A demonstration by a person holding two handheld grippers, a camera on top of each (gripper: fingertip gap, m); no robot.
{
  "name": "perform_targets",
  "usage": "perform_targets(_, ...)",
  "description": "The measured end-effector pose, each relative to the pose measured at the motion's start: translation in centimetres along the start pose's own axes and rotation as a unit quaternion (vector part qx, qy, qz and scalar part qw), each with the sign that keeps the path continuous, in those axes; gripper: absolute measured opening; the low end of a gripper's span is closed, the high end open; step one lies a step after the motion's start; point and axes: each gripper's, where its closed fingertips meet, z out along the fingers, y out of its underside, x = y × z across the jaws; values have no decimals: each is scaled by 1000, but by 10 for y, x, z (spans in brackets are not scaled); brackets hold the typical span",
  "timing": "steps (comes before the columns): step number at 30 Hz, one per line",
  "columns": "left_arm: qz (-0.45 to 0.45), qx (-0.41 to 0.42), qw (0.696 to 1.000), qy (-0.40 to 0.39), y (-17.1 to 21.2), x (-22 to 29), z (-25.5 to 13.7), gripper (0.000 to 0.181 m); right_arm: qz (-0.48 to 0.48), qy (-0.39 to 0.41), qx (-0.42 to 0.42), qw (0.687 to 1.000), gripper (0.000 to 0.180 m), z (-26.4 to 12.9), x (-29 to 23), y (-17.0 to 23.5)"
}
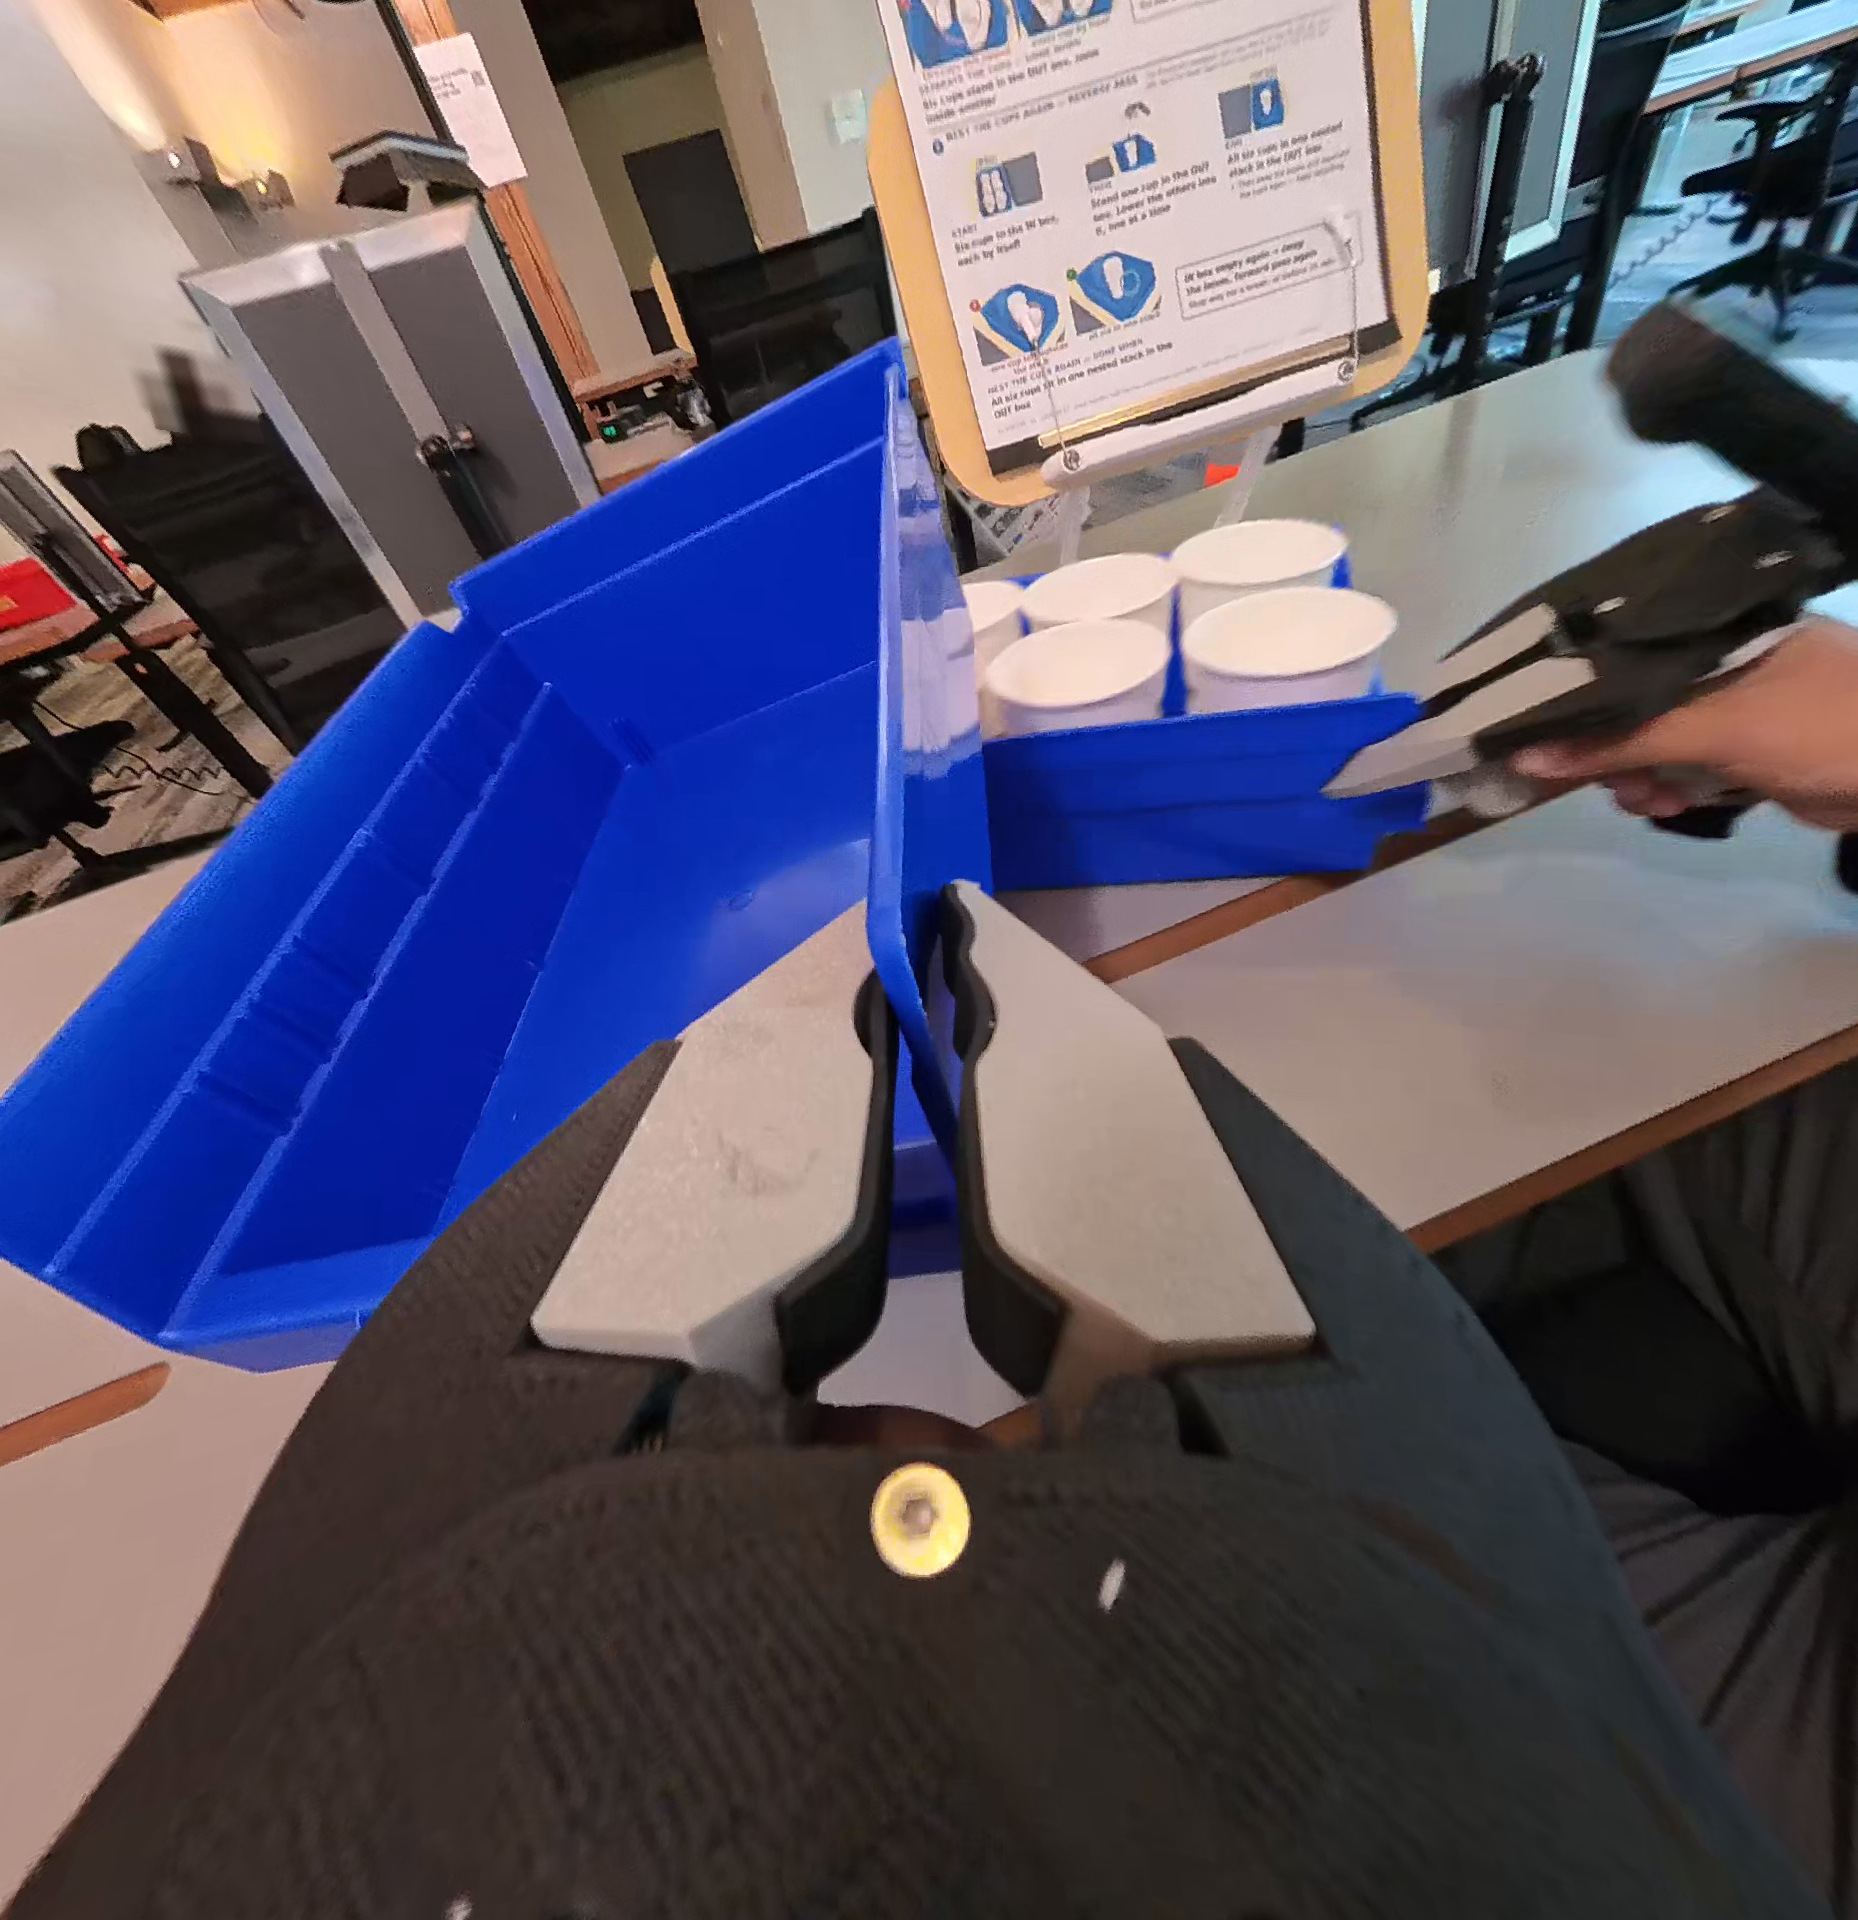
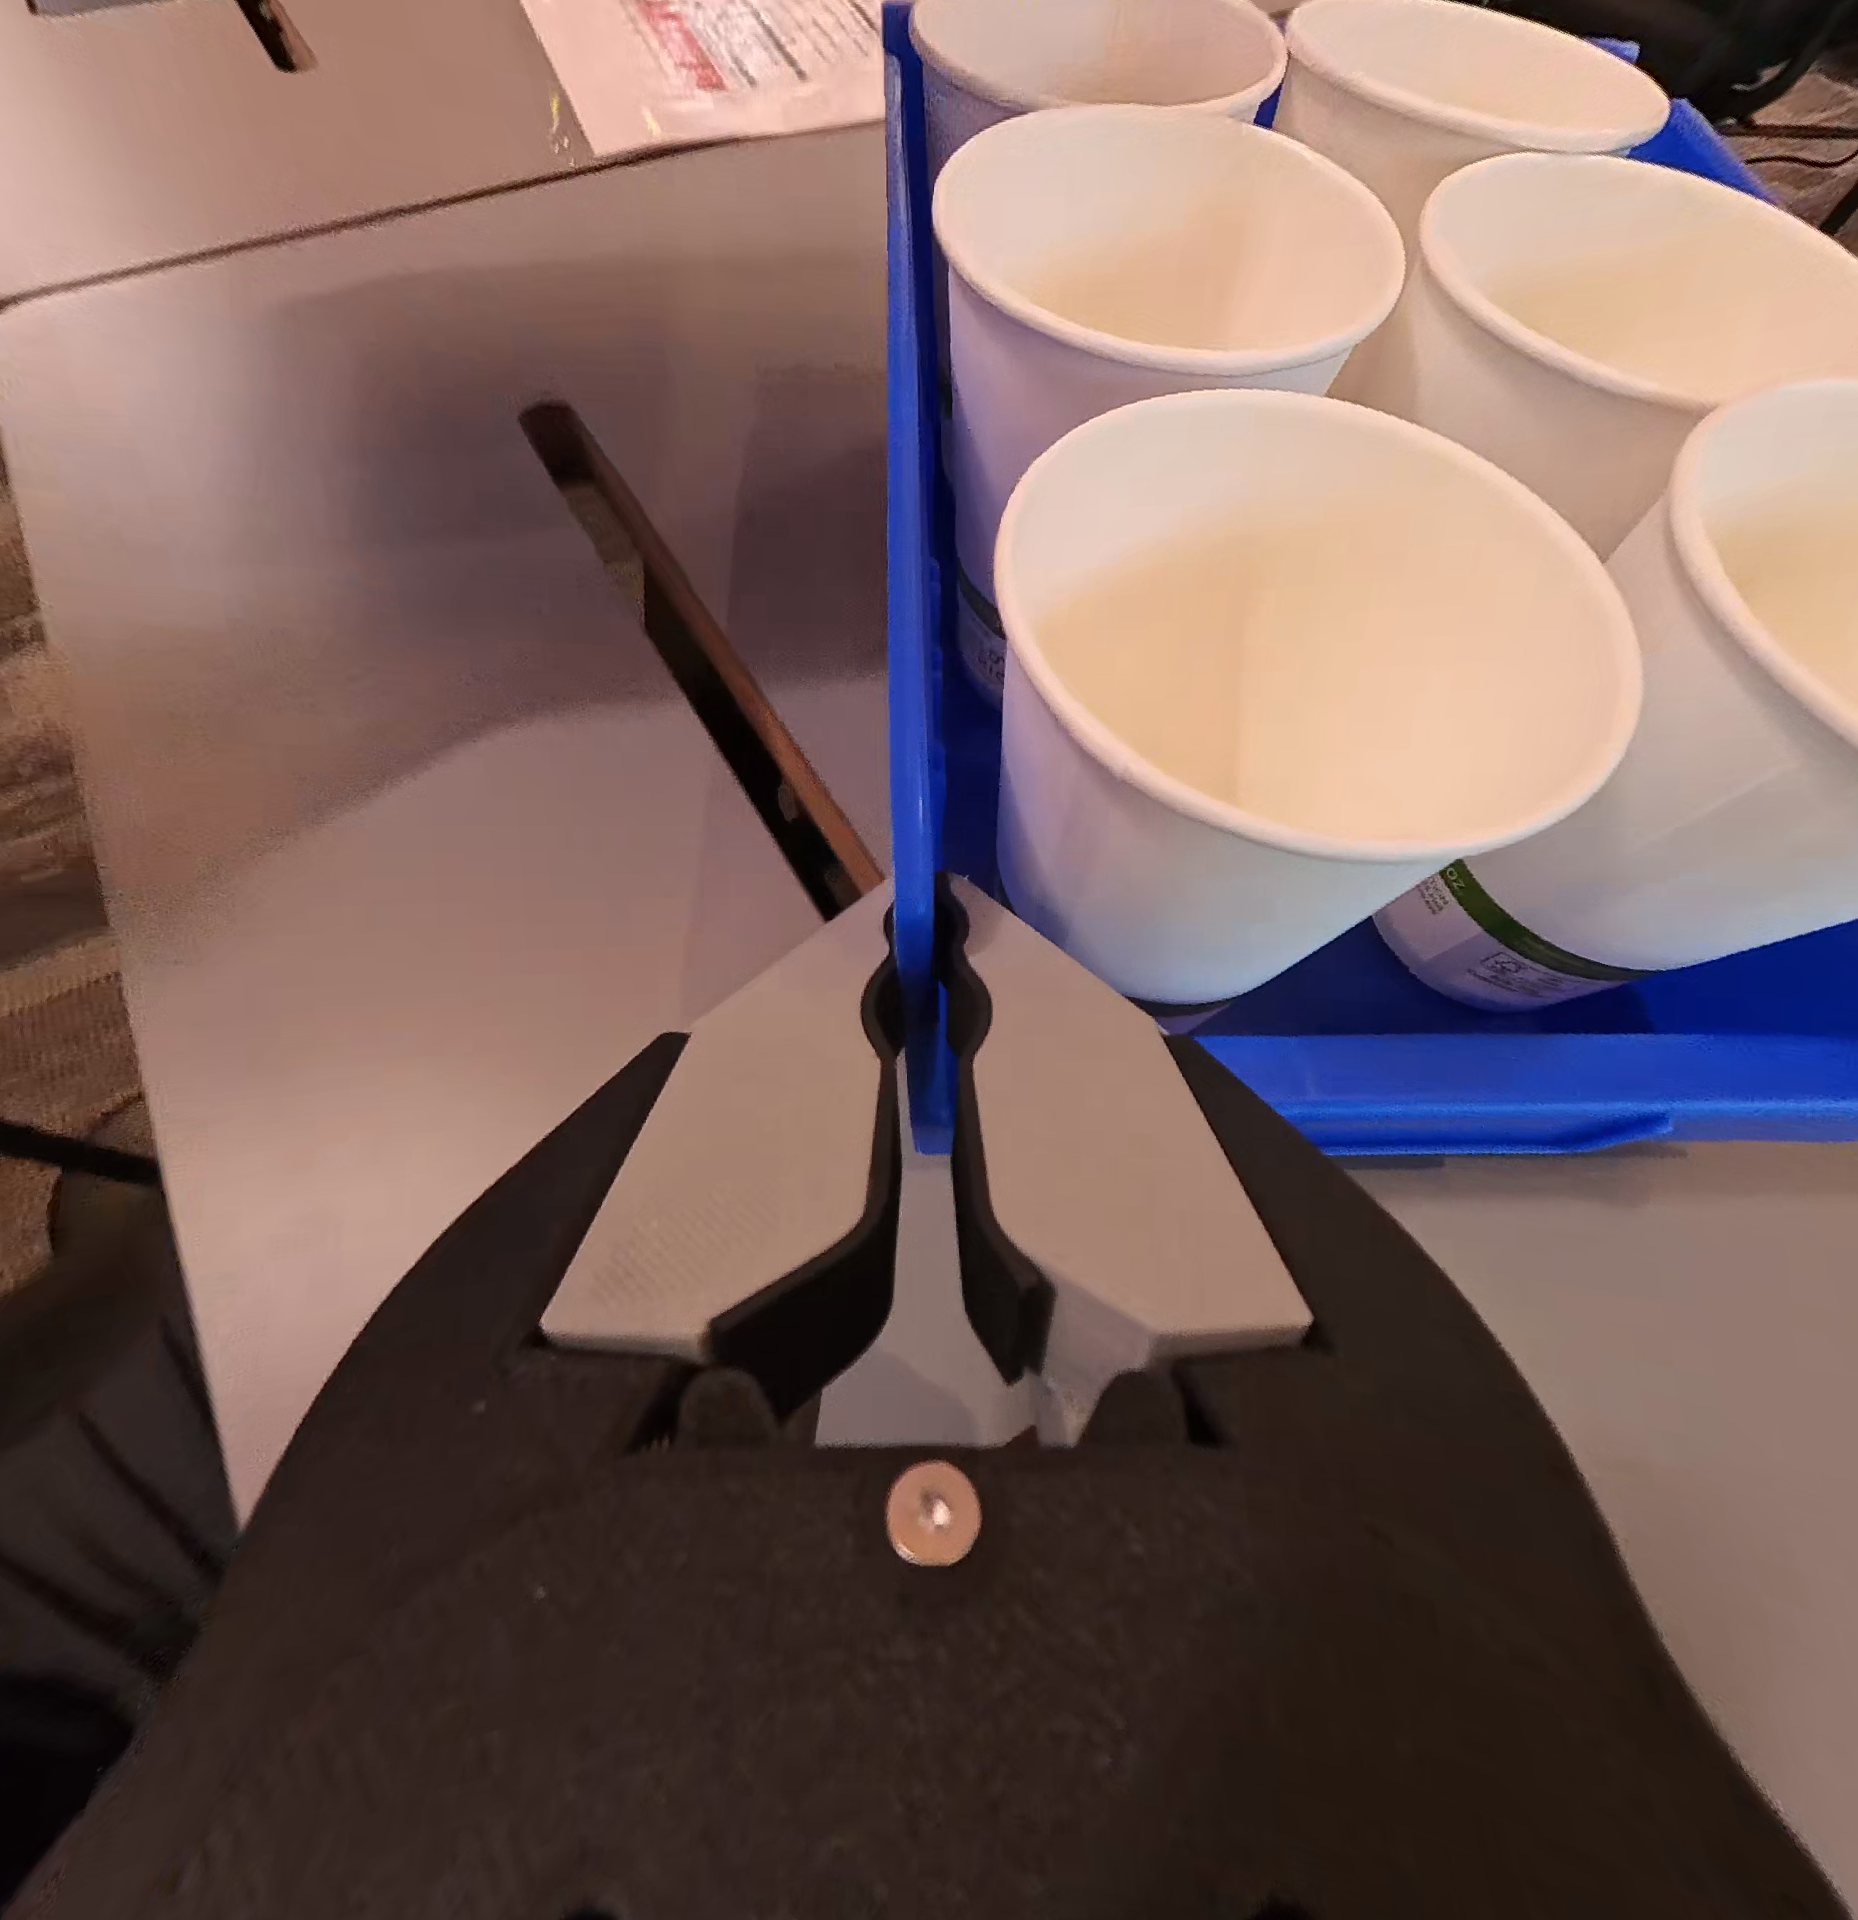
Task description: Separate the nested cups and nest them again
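Several white paper cups [image 1: 1081, 675] stand apart, none nested, in a low blue bin [image 1: 1164, 800]. In the right wrist view the cups [image 2: 1309, 644] fill that bin [image 2: 1527, 1081]. My right gripper [image 2: 930, 925] is shut on the bin's left wall at the near corner; it also shows in the left wrist view [image 1: 1372, 769]. A second blue bin [image 1: 592, 831] is empty and looks tilted, with its right wall standing high. My left gripper [image 1: 920, 935] is shut on that wall near the front corner.
An instruction board [image 1: 1143, 208] stands on a stand behind the bins. A person's hand [image 1: 1735, 748] holds the right gripper. The grey tables meet at a dark gap [image 2: 696, 644]. A wood-edged table border [image 1: 1527, 1174] runs near me. A grey cabinet [image 1: 385, 364] stands beyond. About 30 cm separates my left fingertips from my right.
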Motion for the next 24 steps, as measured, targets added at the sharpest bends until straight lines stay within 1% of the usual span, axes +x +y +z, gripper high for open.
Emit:
perform_targets(6,7,18,1000,-16,-21,-7,-19,2,13,25,15,999,0,93,-15,-58)
perform_targets(8,14,23,999,-19,-28,-7,-21,2,21,19,16,999,2,108,-17,-70)
perform_targets(9,19,25,999,-19,-31,-5,-22,2,32,8,29,999,4,106,-18,-79)
perform_targets(10,25,26,999,-17,-34,-3,-23,2,43,-7,49,998,6,97,-20,-88)
perform_targets(12,35,32,999,-10,-40,4,-22,2,49,-26,86,995,8,65,-16,-99)
perform_targets(14,43,39,998,2,-47,15,-18,2,45,-30,111,992,14,22,-1,-101)
perform_targets(16,47,49,998,19,-55,30,-10,2,62,-23,131,989,20,-25,26,-97)
perform_targets(19,50,69,995,52,-72,60,8,2,104,-29,150,983,29,-100,64,-84)
perform_targets(24,56,91,986,126,-106,134,50,2,149,40,185,971,30,-215,129,-45)
